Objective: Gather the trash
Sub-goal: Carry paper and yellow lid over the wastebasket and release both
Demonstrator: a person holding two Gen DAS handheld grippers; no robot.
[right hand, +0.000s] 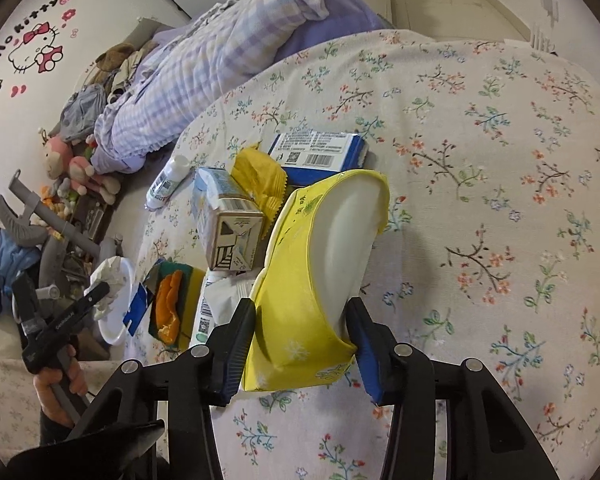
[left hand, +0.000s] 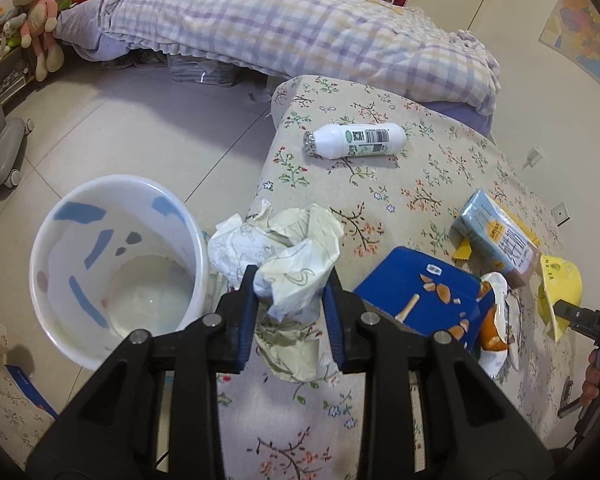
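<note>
My left gripper [left hand: 291, 280] is shut on a crumpled white paper wad [left hand: 288, 256], held at the table's left edge next to the white bin [left hand: 80, 264] on the floor. My right gripper [right hand: 302, 312] has its fingers around a yellow paper bowl [right hand: 300, 320] lying on its side on the floral tablecloth; both pads touch it. Other trash on the table: a white bottle [left hand: 354, 140], a light blue carton [left hand: 496, 240], a blue box lid with orange peel bits [left hand: 416, 292] and a snack wrapper [left hand: 496, 320].
The bin stands on the tiled floor left of the table. A bed with a checked quilt [left hand: 300, 32] lies behind the table. A grey chair base [left hand: 4, 148] stands at the far left. A blue barcode box [right hand: 320, 152] lies beyond the bowl.
</note>
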